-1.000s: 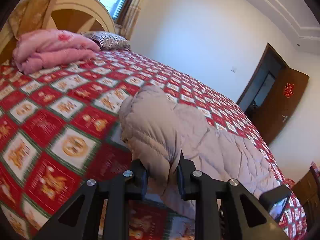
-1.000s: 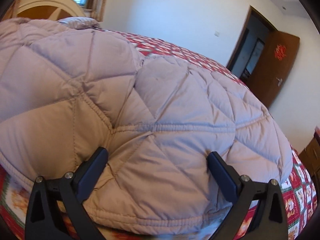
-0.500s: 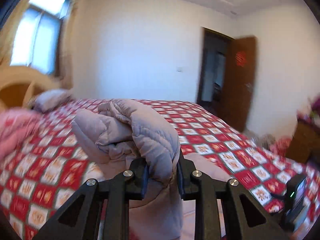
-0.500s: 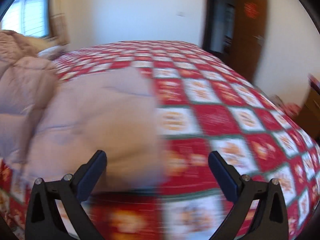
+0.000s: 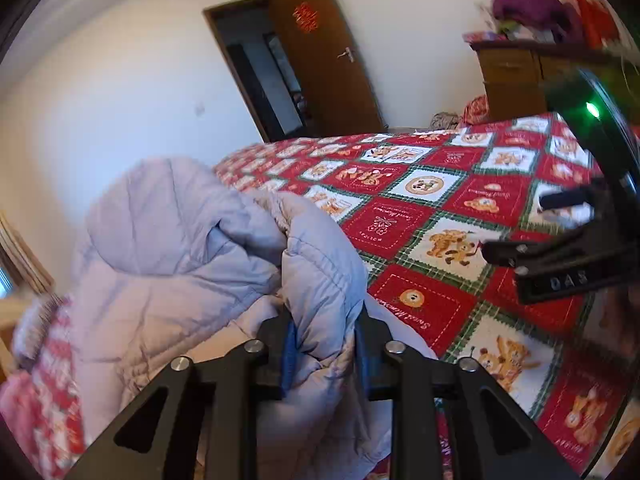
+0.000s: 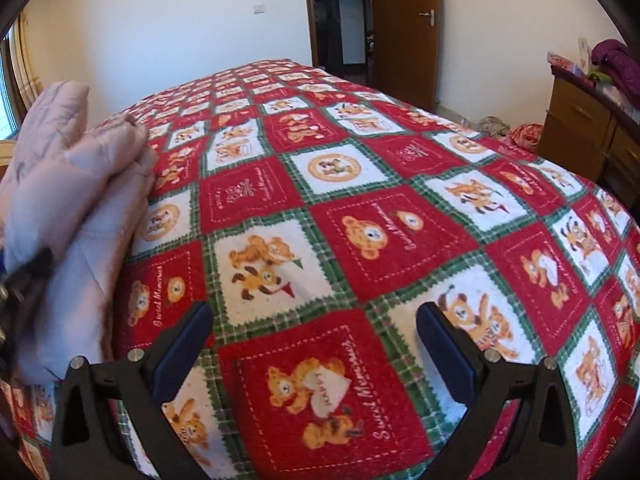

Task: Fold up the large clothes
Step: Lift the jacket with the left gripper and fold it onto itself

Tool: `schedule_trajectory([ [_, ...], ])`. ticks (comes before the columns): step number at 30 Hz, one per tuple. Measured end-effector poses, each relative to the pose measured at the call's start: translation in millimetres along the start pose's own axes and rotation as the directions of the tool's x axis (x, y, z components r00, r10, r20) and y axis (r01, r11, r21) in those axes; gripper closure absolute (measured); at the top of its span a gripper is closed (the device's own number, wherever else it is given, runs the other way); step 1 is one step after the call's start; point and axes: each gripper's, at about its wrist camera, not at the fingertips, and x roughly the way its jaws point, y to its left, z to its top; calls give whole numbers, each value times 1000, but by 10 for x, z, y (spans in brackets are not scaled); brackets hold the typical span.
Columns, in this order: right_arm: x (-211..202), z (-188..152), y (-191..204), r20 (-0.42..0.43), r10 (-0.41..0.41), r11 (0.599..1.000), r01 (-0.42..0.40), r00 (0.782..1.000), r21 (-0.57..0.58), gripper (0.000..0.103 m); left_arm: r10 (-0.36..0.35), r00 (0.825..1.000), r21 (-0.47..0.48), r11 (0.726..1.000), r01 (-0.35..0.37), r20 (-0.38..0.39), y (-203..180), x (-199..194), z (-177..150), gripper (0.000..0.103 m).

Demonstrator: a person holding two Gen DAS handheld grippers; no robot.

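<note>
My left gripper (image 5: 322, 354) sits at the bottom centre of the left wrist view with a thick fold of the padded jacket (image 5: 168, 264) between its jaws; the jaws have just been opening a little, yet the pads still press the cloth from both sides. From there the jacket bulges up and away into the left half of the frame, lying in a heap on the bed (image 5: 432, 216) with its red and white bear-patterned cover. My right gripper (image 6: 314, 340) stands wide open at the bottom of the right wrist view, nothing between its jaws, only the bed cover beneath it. In that view the jacket lies bunched at the left edge of the frame, well apart from the right gripper. Beyond the bed I see an open brown door (image 6: 404, 28) and a wooden dresser (image 6: 588, 128) at the right.
</note>
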Motion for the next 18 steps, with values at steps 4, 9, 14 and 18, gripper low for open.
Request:
schedule_trajectory([
  [4, 36, 8, -1, -1, -4, 1000, 4, 1000, -3, 0, 75, 995, 108, 991, -82, 71, -161, -300, 157, 38],
  [9, 50, 31, -73, 0, -15, 1000, 15, 1000, 26, 0, 60, 976, 87, 993, -79, 208, -137, -867, 357, 15],
  [14, -145, 204, -77, 30, -21, 999, 19, 999, 51, 15, 150, 972, -76, 988, -138, 182, 502, -1031, 217, 15],
  [18, -484, 671, 262, 123, 40, 999, -43, 992, 22, 18, 331, 944, -311, 896, -316, -5, 1487, -833, -116, 15],
])
